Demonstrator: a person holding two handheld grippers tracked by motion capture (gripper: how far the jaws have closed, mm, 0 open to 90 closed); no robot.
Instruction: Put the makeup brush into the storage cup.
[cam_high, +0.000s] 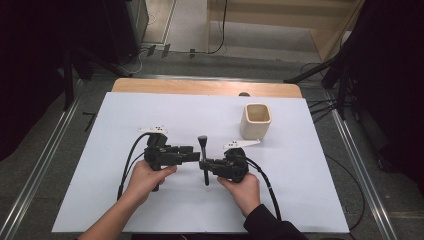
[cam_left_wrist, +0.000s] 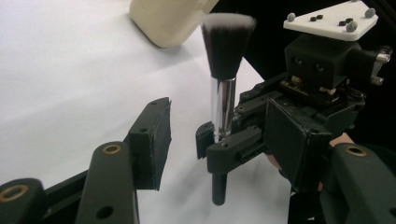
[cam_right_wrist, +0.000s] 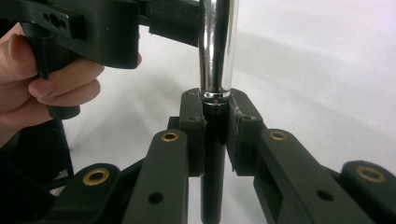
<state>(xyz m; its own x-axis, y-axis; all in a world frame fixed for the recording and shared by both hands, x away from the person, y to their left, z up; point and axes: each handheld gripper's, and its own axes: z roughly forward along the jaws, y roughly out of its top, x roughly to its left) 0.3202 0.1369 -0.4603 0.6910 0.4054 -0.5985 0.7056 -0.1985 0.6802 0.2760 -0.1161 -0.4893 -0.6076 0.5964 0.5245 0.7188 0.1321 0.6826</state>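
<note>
Now the brush (cam_high: 203, 156) is held upright over the white table (cam_high: 100, 190), clamped by the right gripper (cam_high: 206, 165) where the black handle meets the chrome ferrule. In the right gripper view, both pads are seen pressed against the handle (cam_right_wrist: 214, 154). The left gripper (cam_high: 196, 150) is parted, its jaws standing clear of the brush on either side, as seen in the left gripper view, nothing being touched by them. The bristles (cam_left_wrist: 228, 42) are pointed up. A cream cup (cam_high: 256, 120) is set well apart, toward the far right.
</note>
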